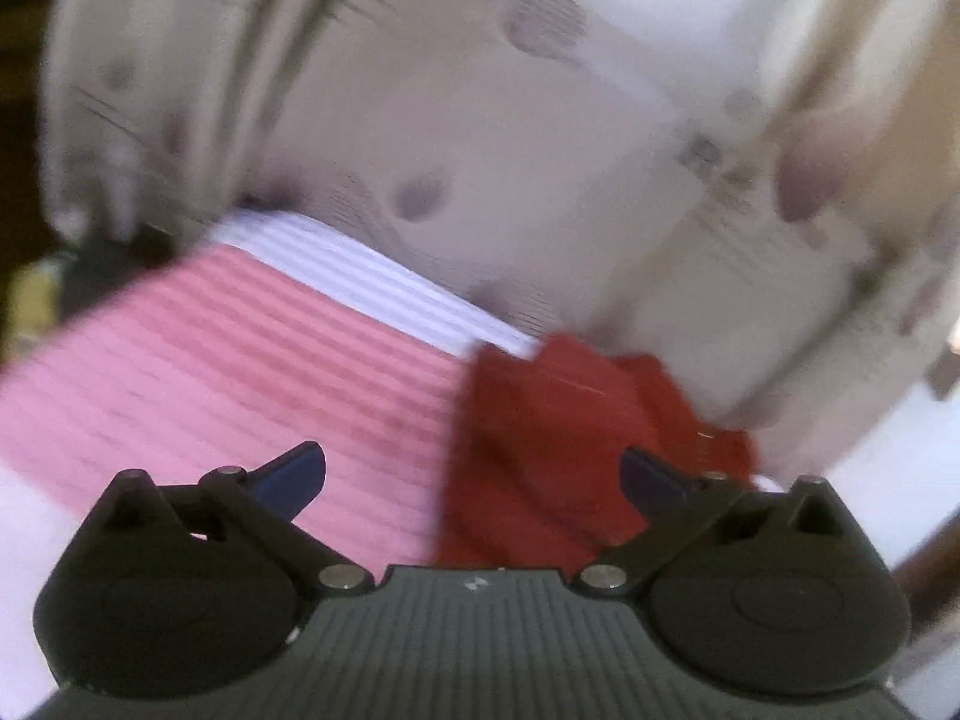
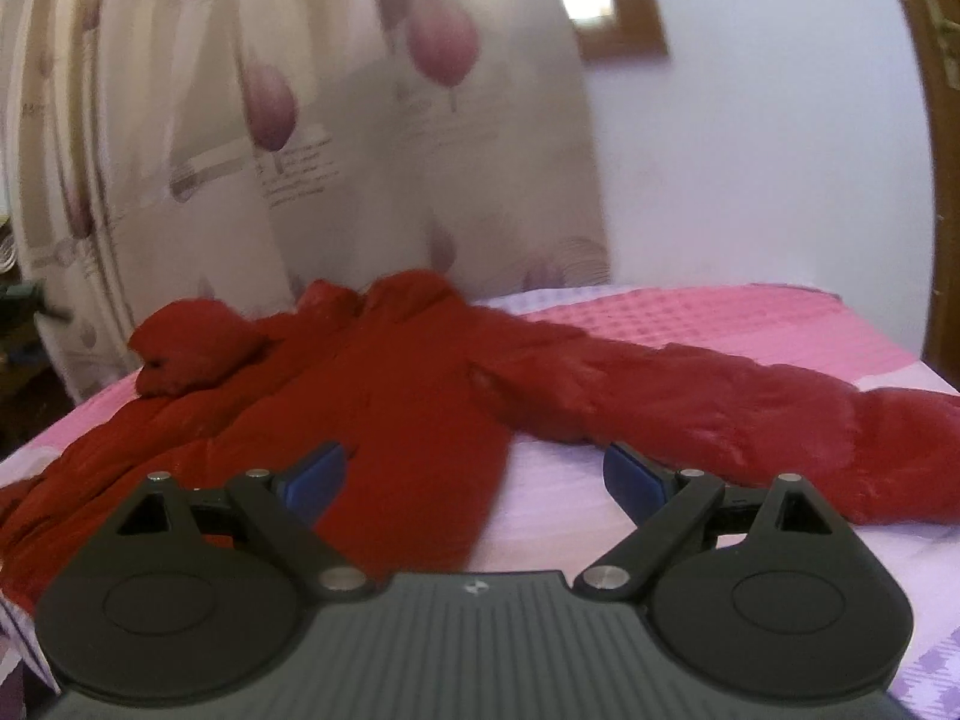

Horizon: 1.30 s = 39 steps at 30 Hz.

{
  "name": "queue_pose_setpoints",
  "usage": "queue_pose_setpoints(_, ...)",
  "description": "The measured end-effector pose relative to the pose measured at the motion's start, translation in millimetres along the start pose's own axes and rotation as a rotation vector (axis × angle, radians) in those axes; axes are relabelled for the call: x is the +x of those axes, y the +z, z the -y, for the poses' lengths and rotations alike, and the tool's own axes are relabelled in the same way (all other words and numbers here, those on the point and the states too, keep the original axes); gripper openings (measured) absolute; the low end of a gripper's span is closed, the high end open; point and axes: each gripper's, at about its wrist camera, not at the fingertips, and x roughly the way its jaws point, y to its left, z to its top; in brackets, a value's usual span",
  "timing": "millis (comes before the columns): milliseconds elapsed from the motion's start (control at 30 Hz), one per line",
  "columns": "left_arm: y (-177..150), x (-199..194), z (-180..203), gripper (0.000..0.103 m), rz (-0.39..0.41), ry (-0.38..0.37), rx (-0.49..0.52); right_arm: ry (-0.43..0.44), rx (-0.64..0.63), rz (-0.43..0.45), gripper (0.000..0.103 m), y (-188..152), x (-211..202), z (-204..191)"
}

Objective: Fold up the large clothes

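A red padded jacket (image 2: 390,396) lies spread on the pink and lilac bed cover (image 2: 690,312), its hood bunched at the far left and one sleeve (image 2: 750,408) stretched out to the right. My right gripper (image 2: 474,480) hovers open above the jacket's near hem, blue pads wide apart with nothing between them. In the blurred left wrist view a bunched part of the red jacket (image 1: 558,438) lies on the pink striped cover (image 1: 240,372). My left gripper (image 1: 474,474) is open just in front of it, its right fingertip at the cloth's edge; whether it touches is unclear.
A cream curtain (image 2: 336,138) printed with purple tulips hangs behind the bed. A white wall (image 2: 750,150) and a brown wooden door frame (image 2: 939,210) stand at the right. Dark clutter (image 2: 24,300) sits at the far left beside the bed.
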Motion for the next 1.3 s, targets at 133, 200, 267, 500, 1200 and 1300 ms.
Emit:
queue_pose_setpoints(133, -6, 58, 20, 0.103, -0.070, 0.013, 0.012, 0.000, -0.050, -0.015, 0.094, -4, -4, -7)
queue_pose_setpoints(200, -4, 80, 27, 0.097, -0.099, 0.021, 0.004, -0.003, -0.033, -0.027, 0.094, -6, -4, -5)
queue_pose_setpoints(267, -4, 93, 36, 0.021, -0.093, 0.020, 0.030, -0.009, -0.004, -0.044, 0.094, -8, -1, -2)
queue_pose_setpoints(500, 35, 22, 22, 0.007, 0.225, 0.275, 0.033, -0.010, -0.025, -0.036, 0.094, -5, 0, -9)
queue_pose_setpoints(1200, -153, -98, -52, 0.097, -0.088, 0.144, 0.112, 0.262, 0.241, -0.309, 0.099, -45, -5, -11)
queue_pose_setpoints(1300, -176, -87, -51, 0.053, -0.196, 0.044, 0.082, 0.339, 0.300, -0.348, 0.096, -55, 5, -17)
